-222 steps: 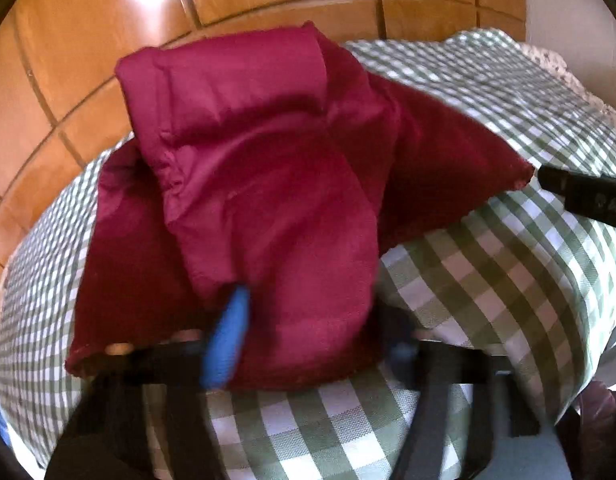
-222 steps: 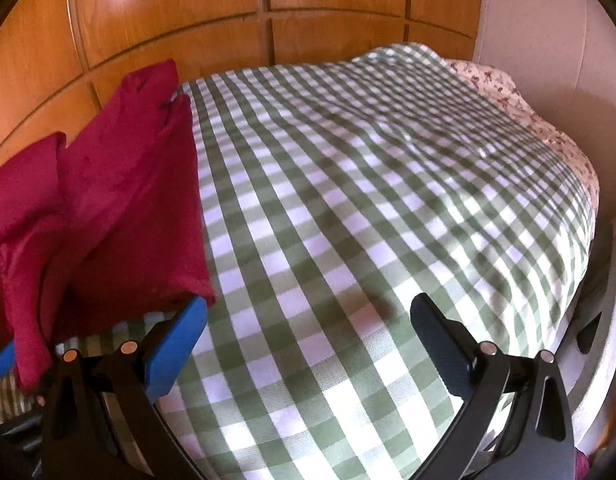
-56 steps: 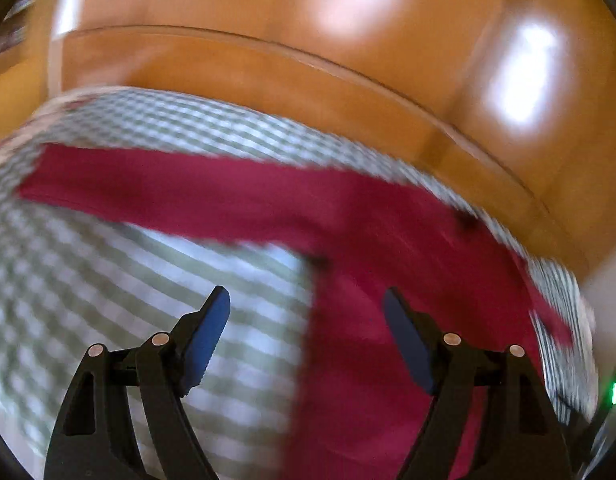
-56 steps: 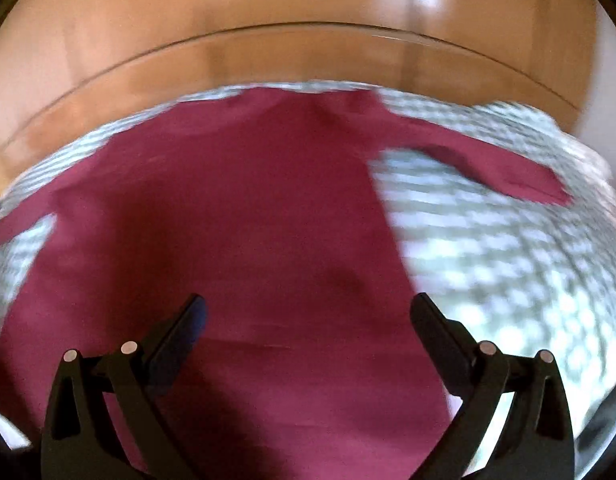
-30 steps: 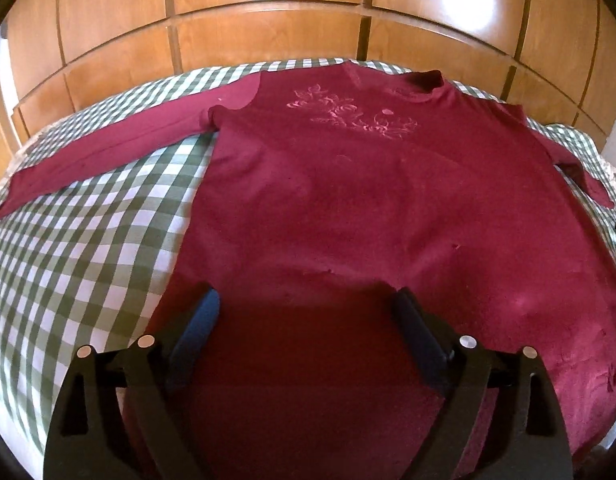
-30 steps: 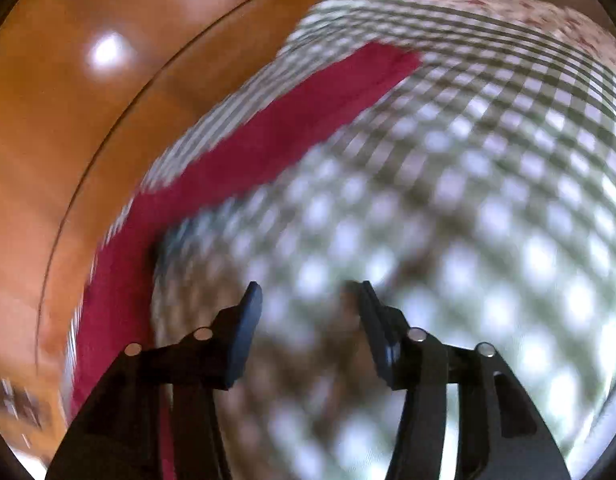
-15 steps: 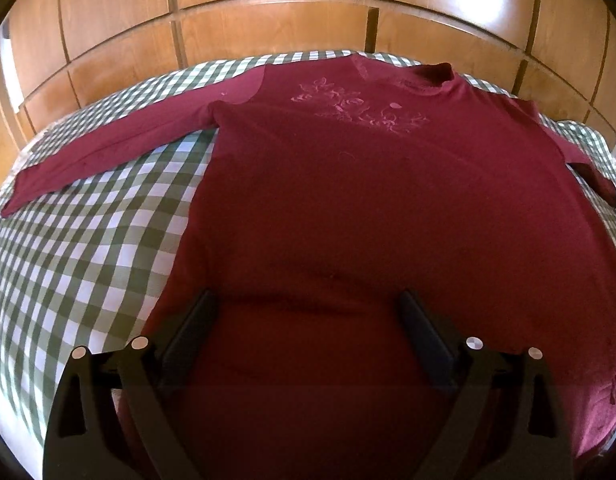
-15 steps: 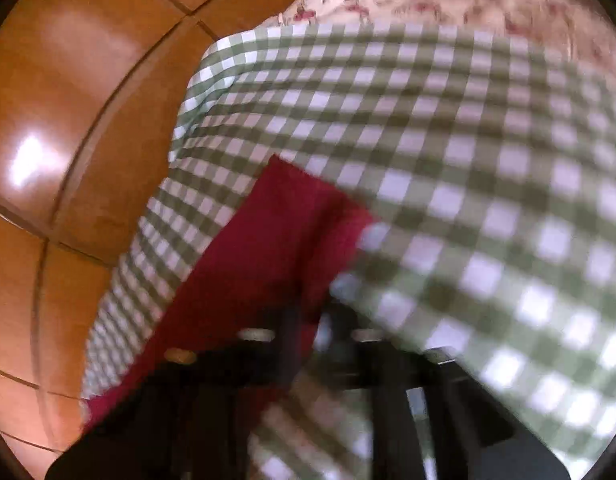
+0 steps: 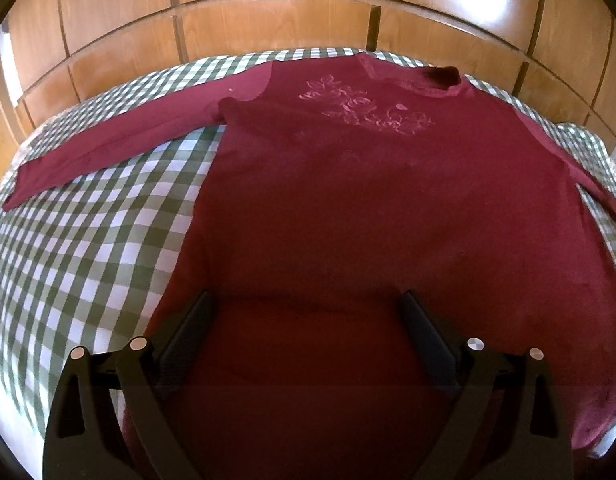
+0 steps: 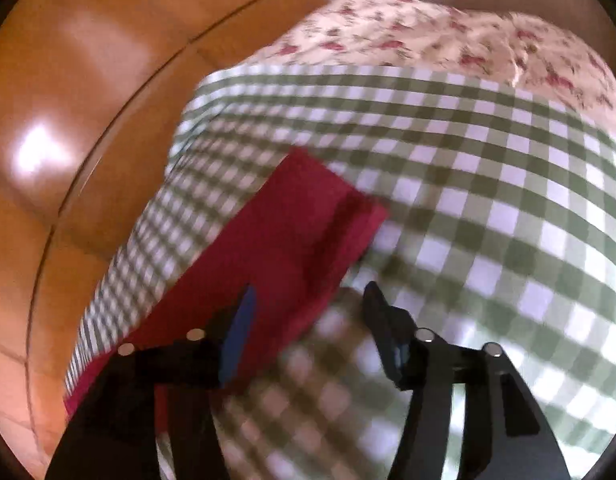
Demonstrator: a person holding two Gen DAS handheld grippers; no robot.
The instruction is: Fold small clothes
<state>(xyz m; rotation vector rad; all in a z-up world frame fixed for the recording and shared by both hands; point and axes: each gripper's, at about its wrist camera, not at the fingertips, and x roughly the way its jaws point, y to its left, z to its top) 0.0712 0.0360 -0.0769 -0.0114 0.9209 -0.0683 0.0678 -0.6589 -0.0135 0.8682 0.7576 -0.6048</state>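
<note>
1. Shirt (image 9: 348,208) lies spread flat, front up, on the checked bed (image 9: 87,240), ready for folding.
2. Your left tool (image 9: 305,320) hovers spread and empty above its hem.
3. Your right tool (image 10: 308,312) has just been opening; the sleeve cuff (image 10: 308,220) lies free ahead, straightened.

A dark red long-sleeved top (image 9: 368,208) lies spread flat, front side up, on a green-and-white checked cloth (image 9: 87,240). Its neckline points to the far side, its hem to the near side. A pale pink flower design (image 9: 364,108) sits on the chest — just below the collar. One sleeve (image 9: 119,140) stretches straight out to the left, cuff flat on the checks. The other sleeve (image 10: 275,252) runs off to the right — its cuff end lies flat, a slight crease along it.
</note>
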